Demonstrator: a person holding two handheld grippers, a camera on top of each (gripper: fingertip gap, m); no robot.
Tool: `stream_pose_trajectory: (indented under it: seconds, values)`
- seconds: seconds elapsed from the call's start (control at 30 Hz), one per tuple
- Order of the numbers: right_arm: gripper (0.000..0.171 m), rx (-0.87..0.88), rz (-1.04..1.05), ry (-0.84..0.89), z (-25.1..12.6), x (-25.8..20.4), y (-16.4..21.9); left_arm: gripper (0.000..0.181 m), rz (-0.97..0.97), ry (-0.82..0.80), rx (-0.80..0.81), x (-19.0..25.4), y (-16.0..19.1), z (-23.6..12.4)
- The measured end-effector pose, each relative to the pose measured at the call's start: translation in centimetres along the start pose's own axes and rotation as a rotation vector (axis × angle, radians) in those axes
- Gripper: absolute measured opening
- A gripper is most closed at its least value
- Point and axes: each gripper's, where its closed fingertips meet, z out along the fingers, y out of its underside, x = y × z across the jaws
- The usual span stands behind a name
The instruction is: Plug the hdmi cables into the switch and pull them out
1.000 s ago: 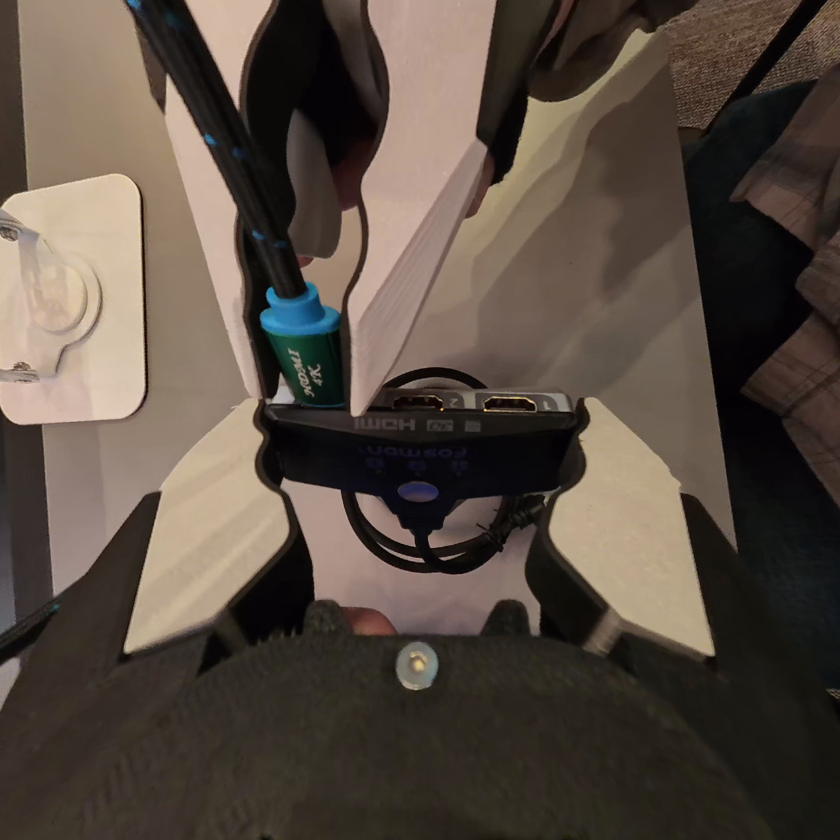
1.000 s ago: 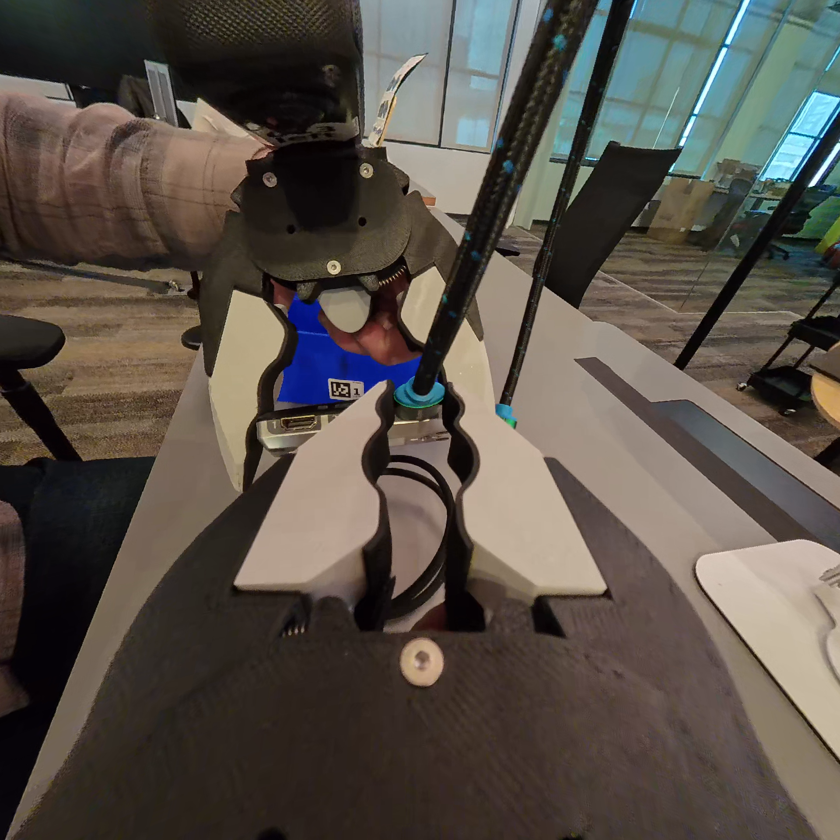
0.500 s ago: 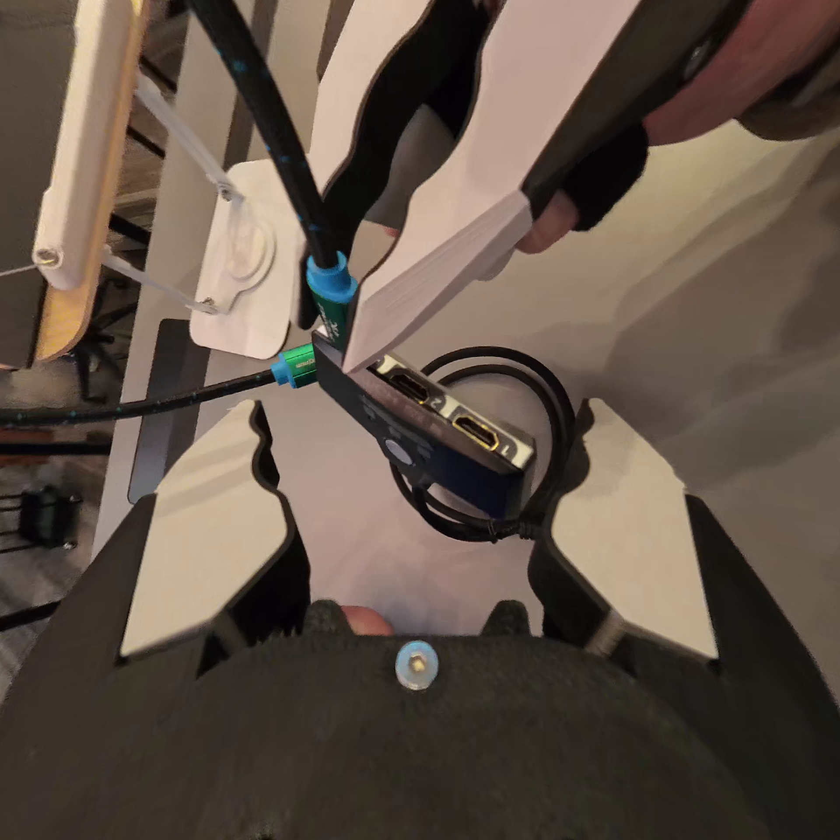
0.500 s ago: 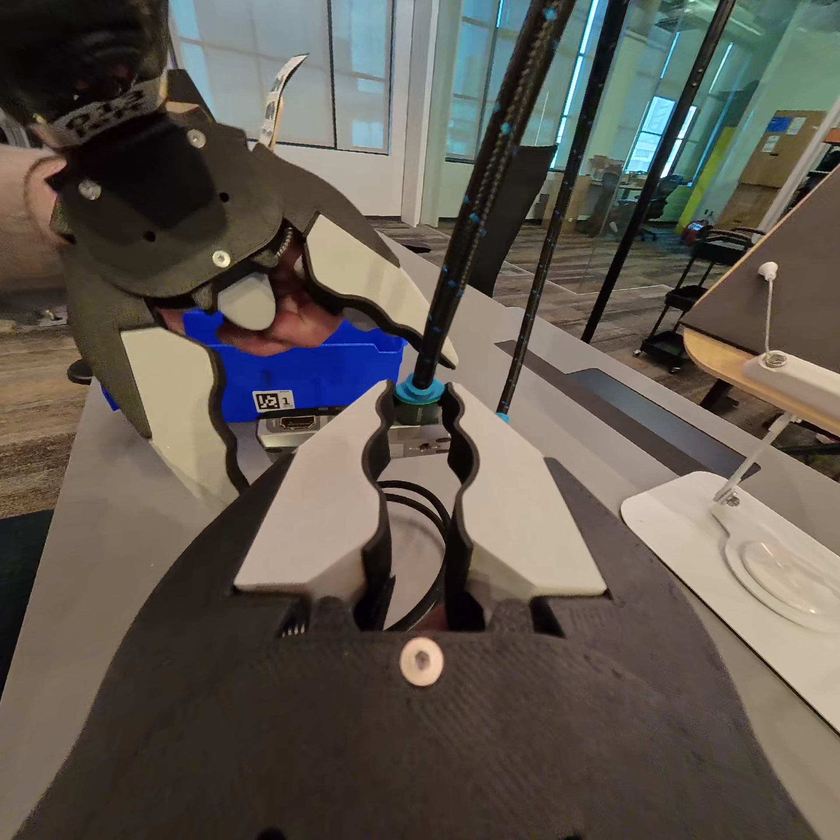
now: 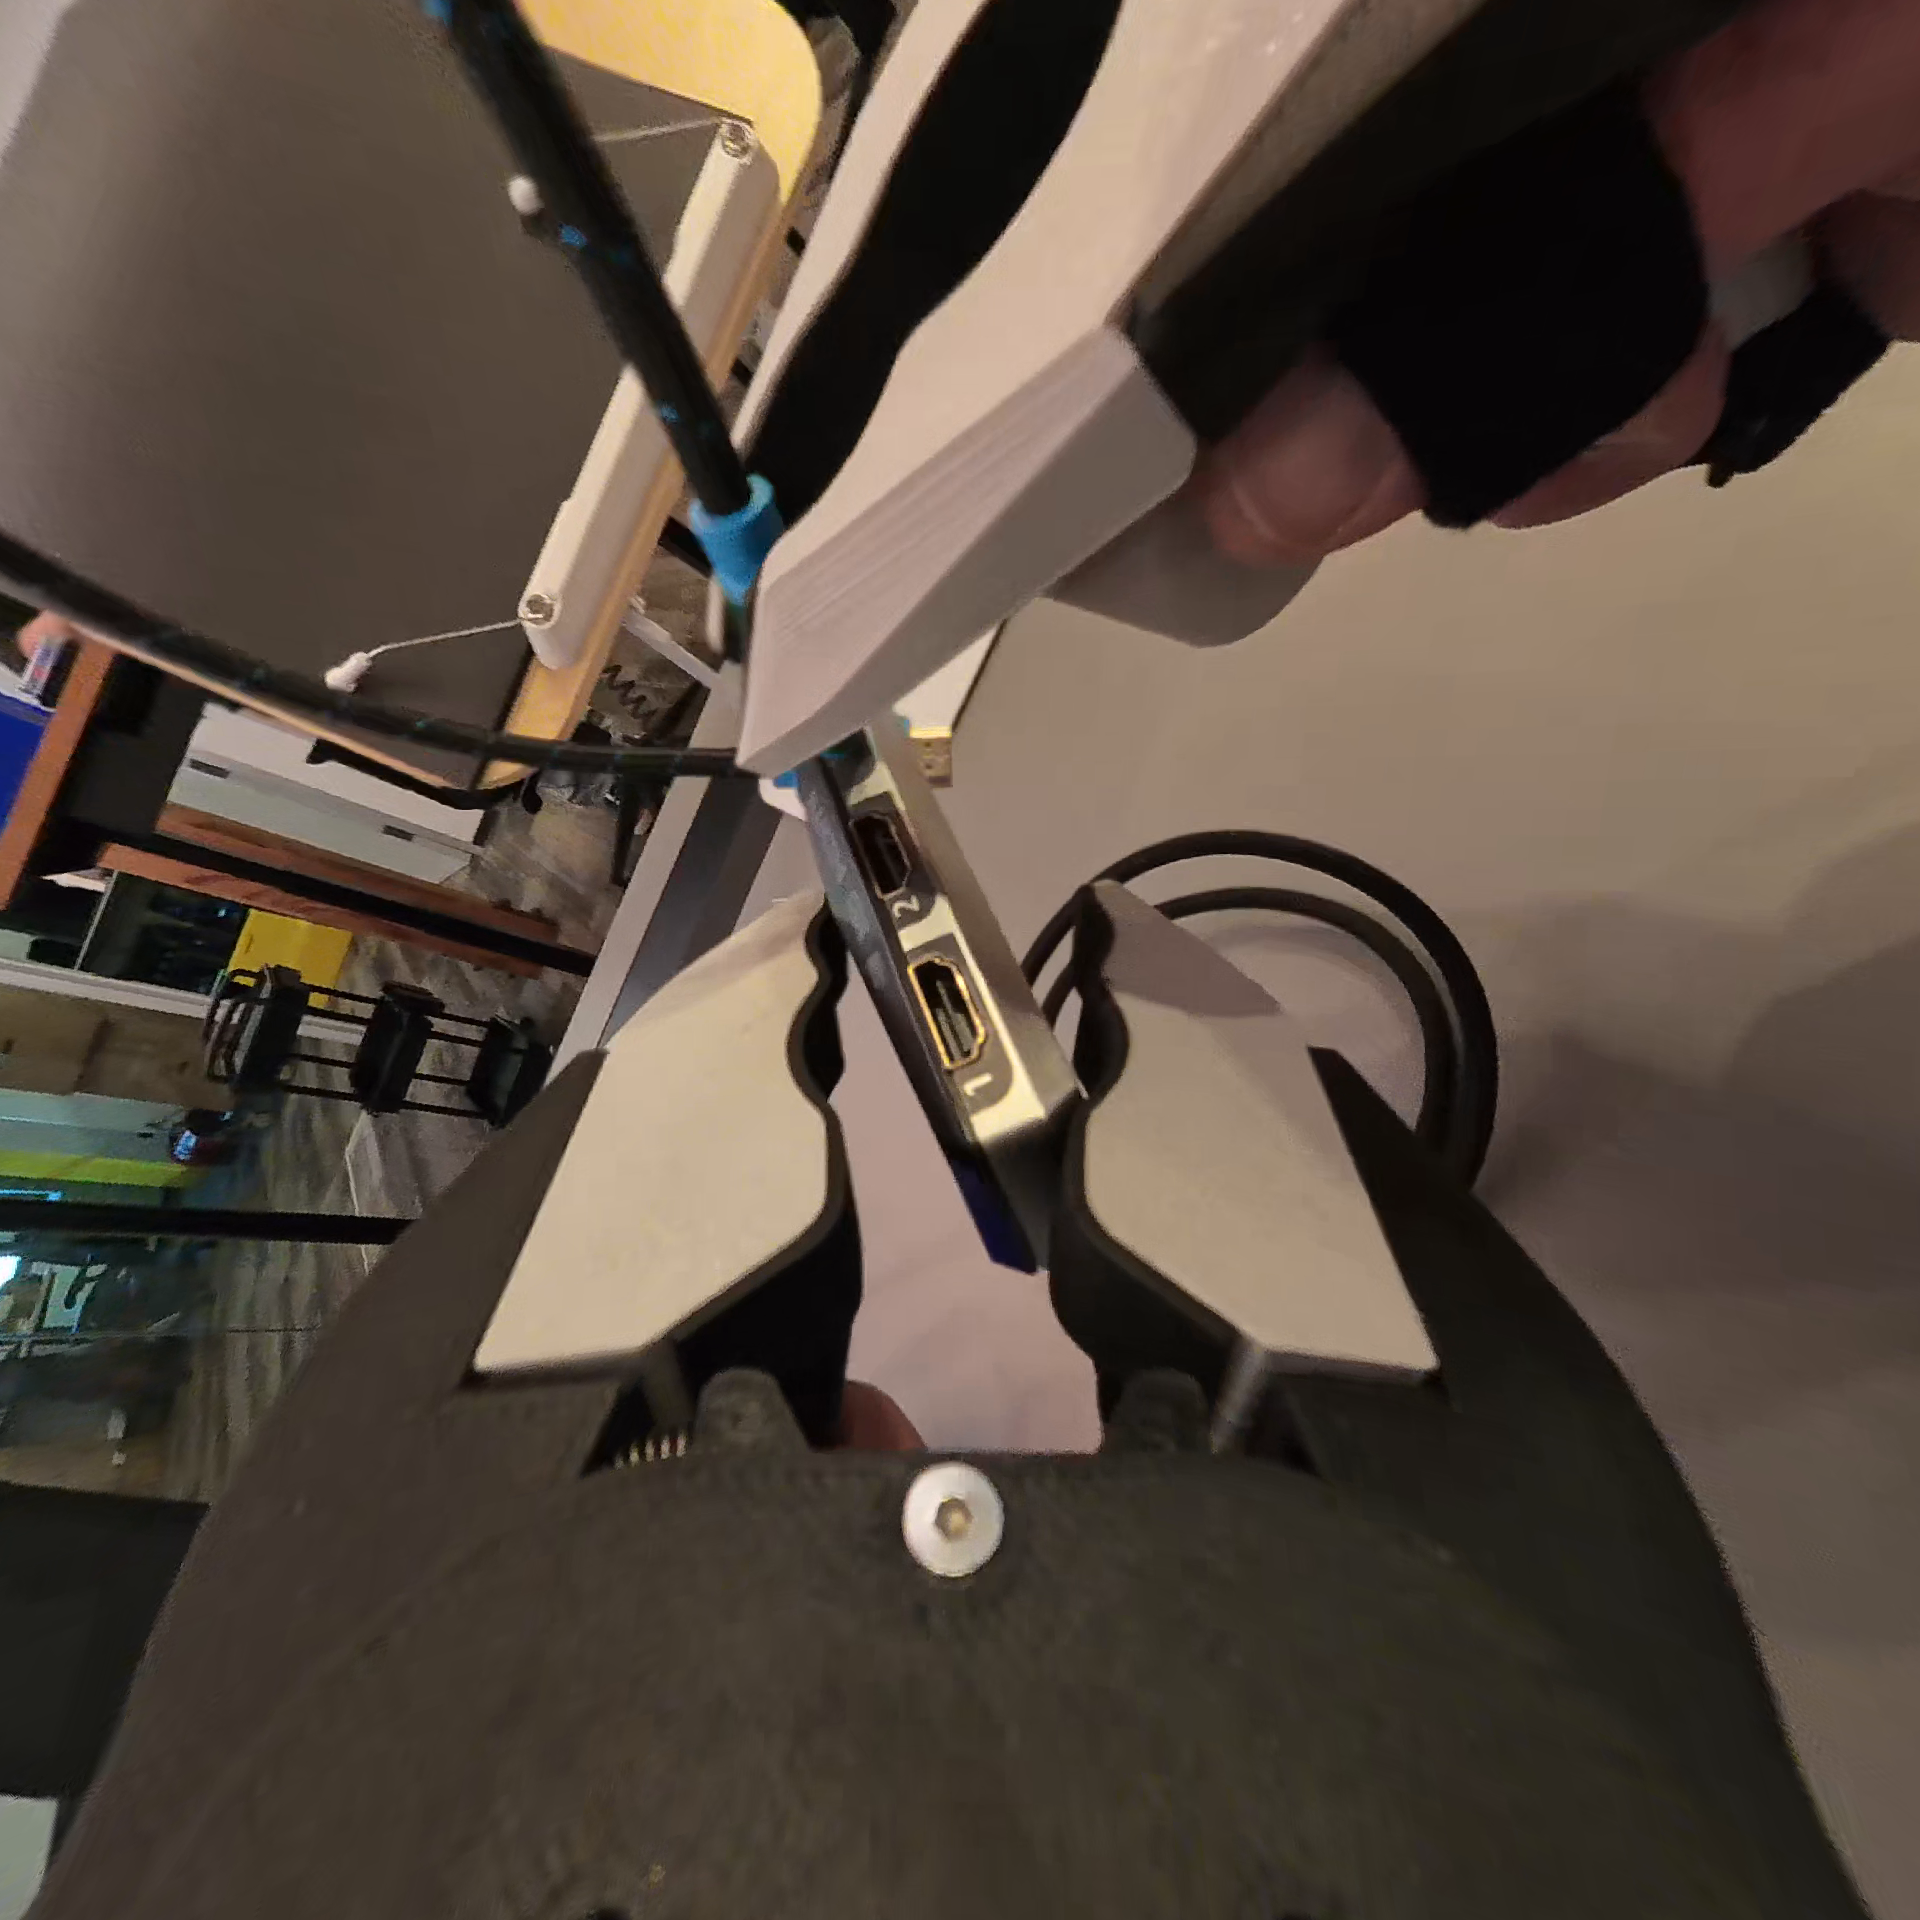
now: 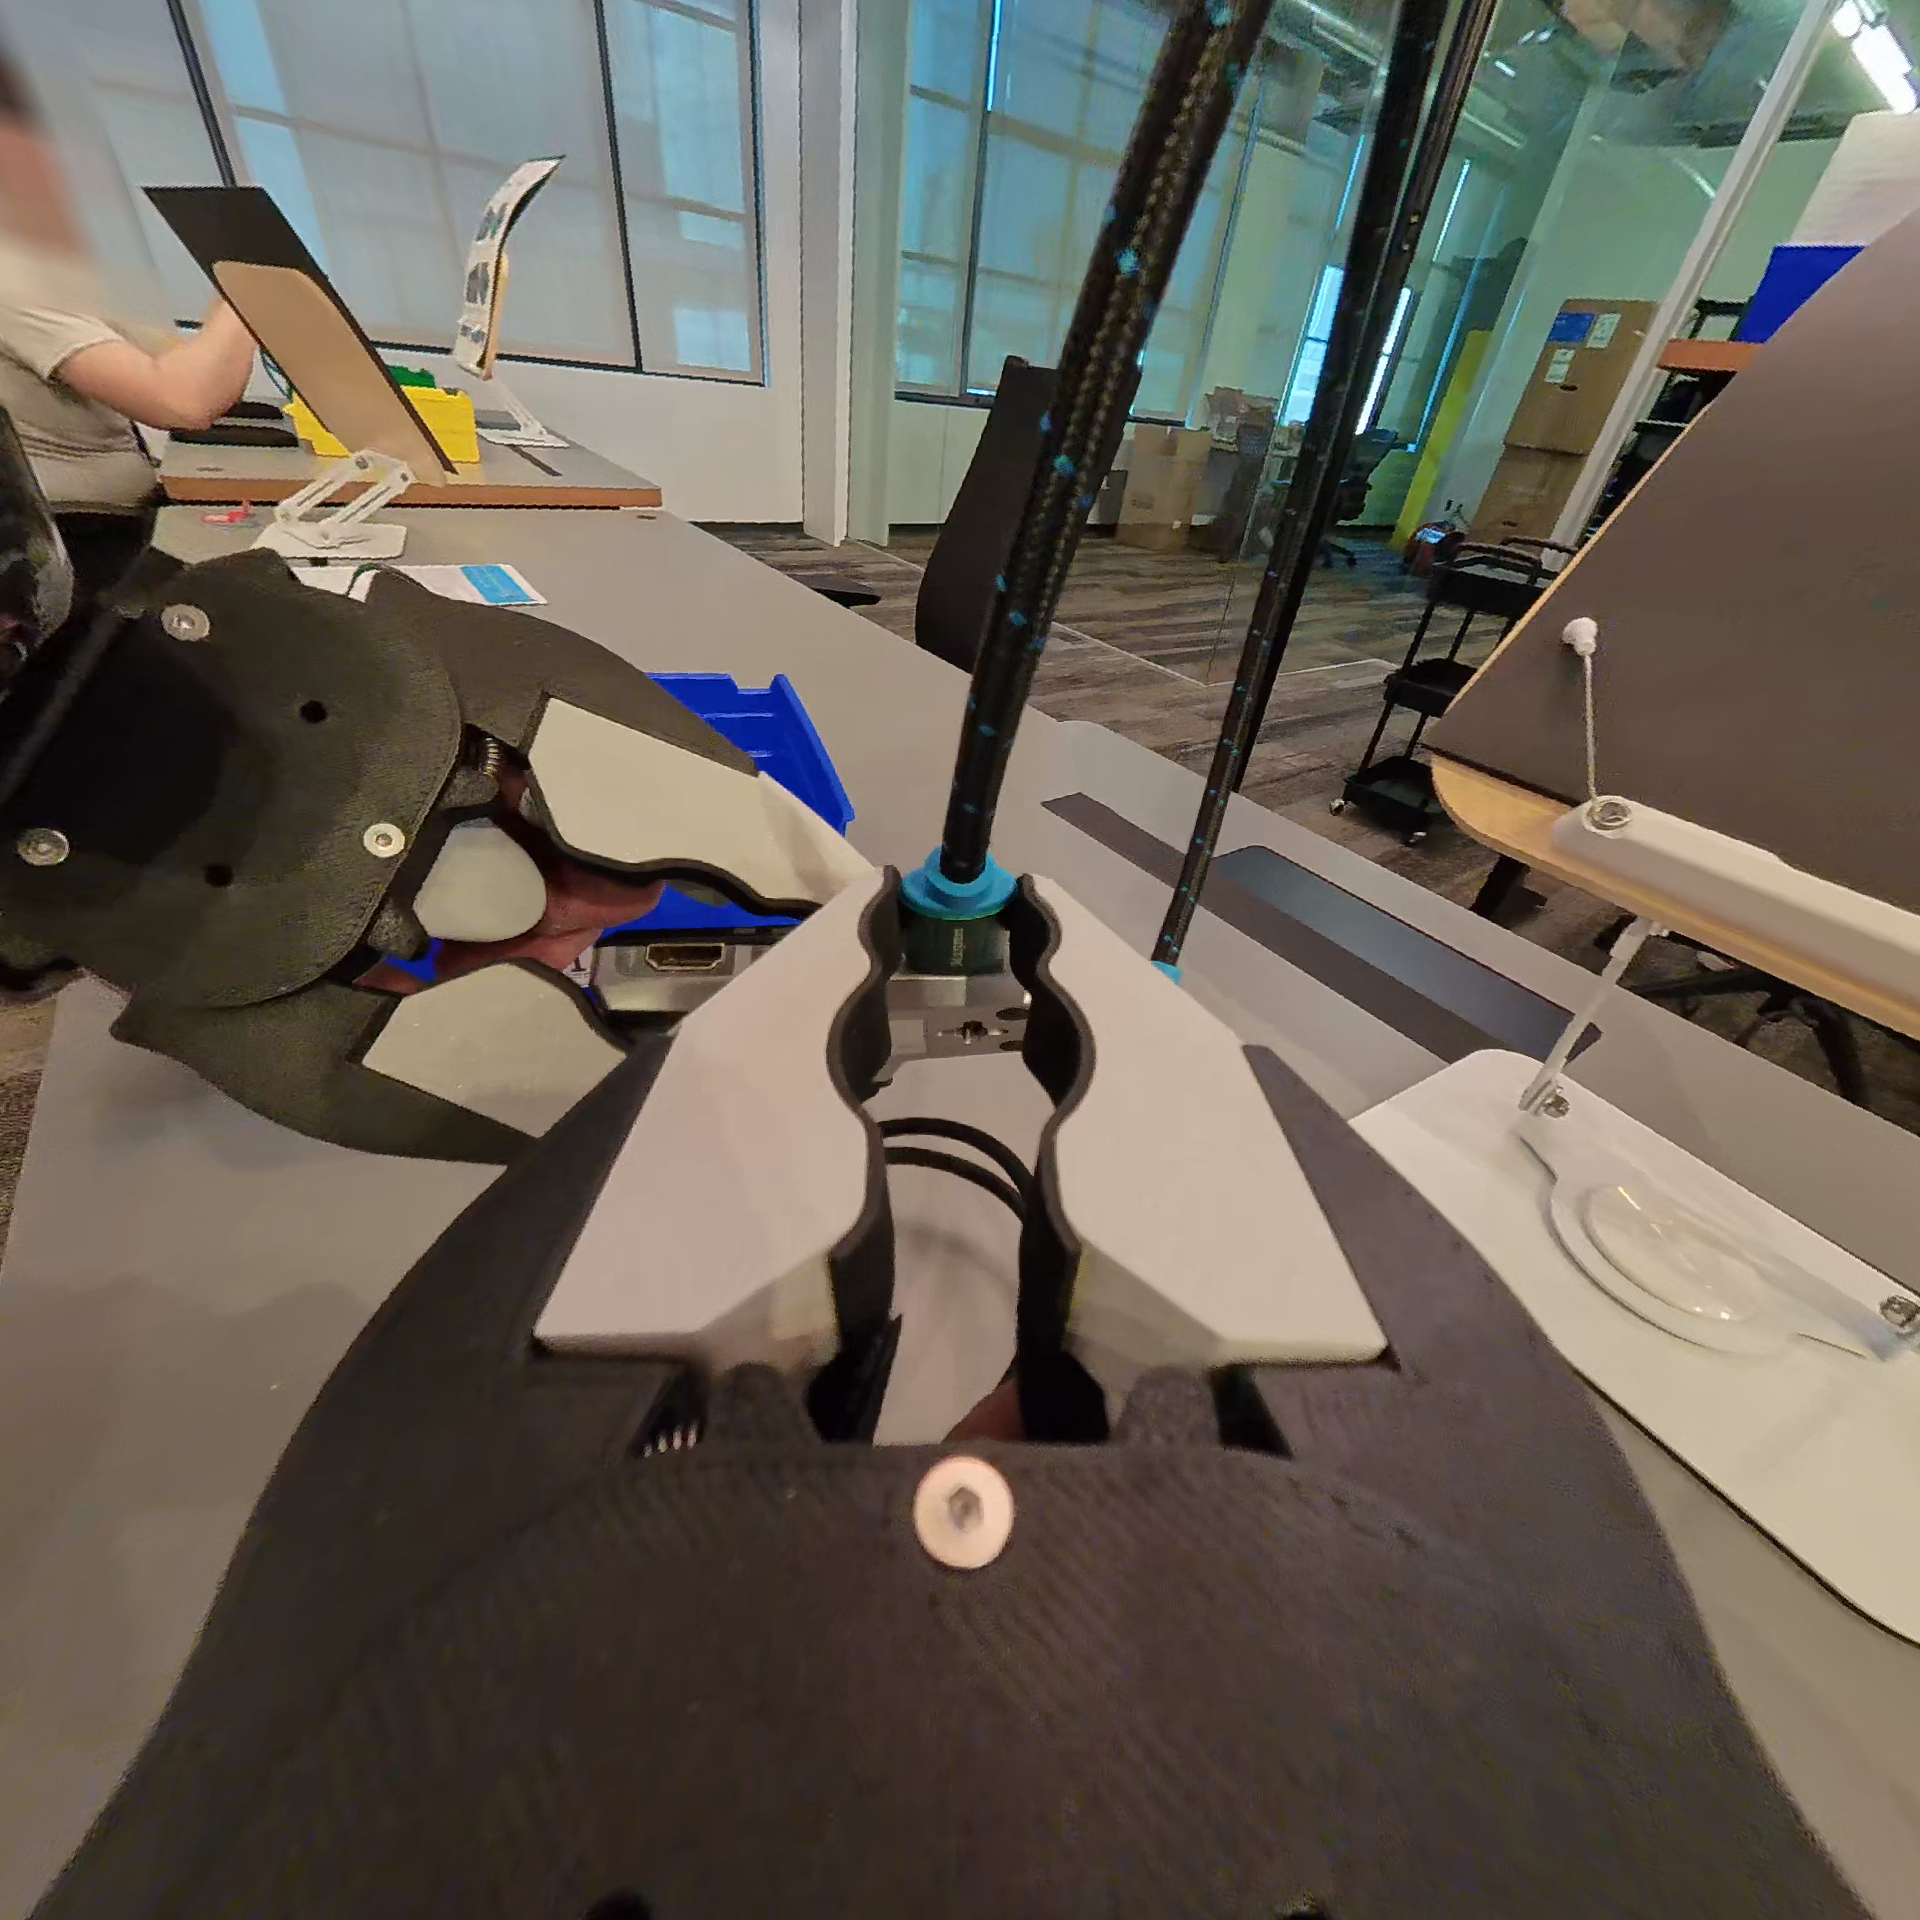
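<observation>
The HDMI switch (image 5: 966, 1049) is a slim dark box with gold ports, standing edge-on between my left gripper's fingers. My left gripper (image 5: 951, 904) has its jaws narrowed onto the switch's end and touches it on both sides. It also shows in the right wrist view (image 6: 312, 831). My right gripper (image 6: 956, 894) is shut on a green HDMI plug with a blue collar (image 6: 956, 925), seated in the switch (image 6: 956, 1013). Its braided black cable (image 6: 1049, 468) rises upward. A second braided cable (image 5: 416, 727) runs into the switch's far end.
The switch's own thin black cable (image 5: 1439, 997) lies coiled on the grey table (image 6: 260, 1247). A white stand base (image 6: 1662, 1351) with a tilted board (image 6: 1714, 623) stands at the right. A blue bin (image 6: 769, 727) sits behind the left gripper. A person (image 6: 83, 395) sits at a far desk. Some 5 centimeters of space lies between my two pairs of fingers.
My left gripper was wide open half a second ago. It has turned and closed its jaws on the switch's end. My right gripper stays shut on the plug.
</observation>
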Motion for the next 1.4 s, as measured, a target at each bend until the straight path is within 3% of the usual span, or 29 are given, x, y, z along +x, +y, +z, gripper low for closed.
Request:
stream_pose_trajectory:
  seconds: [0.17,0.4,0.5,1.03,1.4]
  values:
    - [0.017,-0.002,-0.012,0.016,-0.3,0.2,-0.2,0.025,-0.013,-0.042,0.022,-1.3,0.0,-0.2]
    - [0.017,0.015,0.028,0.027,-0.6,0.3,-0.5,0.034,0.019,-0.099,0.048,-2.3,-0.8,-0.2]
    - [0.017,0.016,0.053,0.021,-0.6,0.4,-0.5,0.025,0.03,-0.081,0.04,-1.7,-0.9,0.0]
    - [0.017,0.0,0.06,0.007,-0.7,0.9,0.3,0.023,0.076,-0.049,-0.064,-1.9,-0.6,0.3]
    - [0.023,-0.108,-0.053,-0.019,-1.3,1.2,1.4,0.023,0.161,-0.094,-0.098,-2.7,0.5,-0.2]
